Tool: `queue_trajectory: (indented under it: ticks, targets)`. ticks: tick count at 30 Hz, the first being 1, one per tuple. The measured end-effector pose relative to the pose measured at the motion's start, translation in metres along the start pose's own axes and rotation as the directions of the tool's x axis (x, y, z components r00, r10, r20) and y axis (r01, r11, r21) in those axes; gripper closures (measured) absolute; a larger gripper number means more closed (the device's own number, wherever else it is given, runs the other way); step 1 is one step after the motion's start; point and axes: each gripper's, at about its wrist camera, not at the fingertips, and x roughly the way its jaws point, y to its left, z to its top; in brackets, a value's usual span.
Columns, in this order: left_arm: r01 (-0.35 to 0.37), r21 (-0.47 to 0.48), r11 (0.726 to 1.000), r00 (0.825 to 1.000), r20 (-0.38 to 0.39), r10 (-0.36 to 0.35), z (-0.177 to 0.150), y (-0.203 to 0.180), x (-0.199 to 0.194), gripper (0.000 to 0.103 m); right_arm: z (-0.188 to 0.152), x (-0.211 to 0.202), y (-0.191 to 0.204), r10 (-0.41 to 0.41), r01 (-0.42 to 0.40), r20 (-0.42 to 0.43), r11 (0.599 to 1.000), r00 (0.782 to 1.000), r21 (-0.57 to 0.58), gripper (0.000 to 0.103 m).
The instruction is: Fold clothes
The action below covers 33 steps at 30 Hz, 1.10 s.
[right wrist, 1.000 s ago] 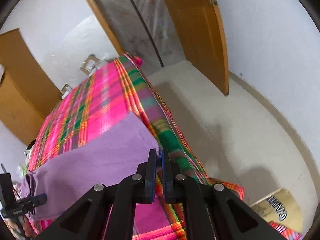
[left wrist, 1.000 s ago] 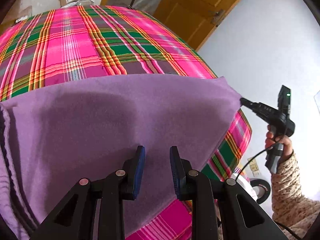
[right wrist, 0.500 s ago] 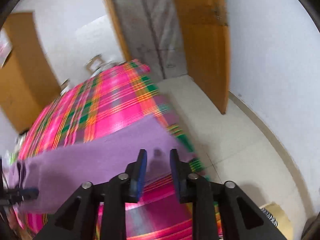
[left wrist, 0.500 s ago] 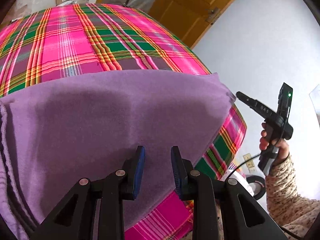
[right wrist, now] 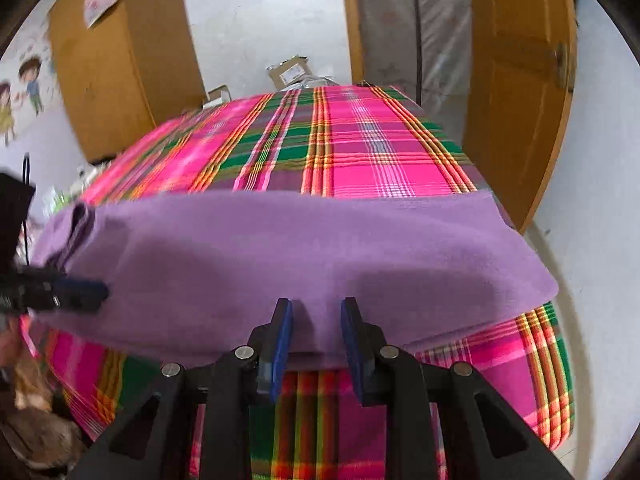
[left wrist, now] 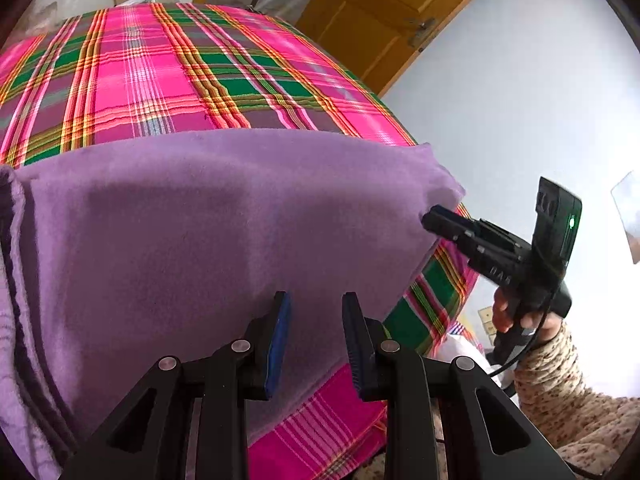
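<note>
While the purple cloth (left wrist: 224, 232) fills both views, only the right shows wall cartoons (right wrist: 20, 92).

Purple garment (left wrist: 208, 232), pink-green plaid cloth (left wrist: 160, 80)

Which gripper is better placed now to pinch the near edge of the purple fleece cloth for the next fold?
Probably the right gripper. Its open jaws stand at the near edge of the purple fleece cloth, pointing straight at it. The left gripper hovers open over the cloth's middle, away from any edge.
</note>
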Motion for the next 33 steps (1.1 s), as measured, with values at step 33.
queue_trajectory:
  ticks: [33]
  targets:
    - [0.030, 0.029, 0.999, 1.000, -0.008, -0.030, 0.031, -0.003, 0.015, 0.075, -0.016, -0.017, -0.152, -0.076, 0.017, 0.076, 0.806, 0.994, 0.592, 0.060]
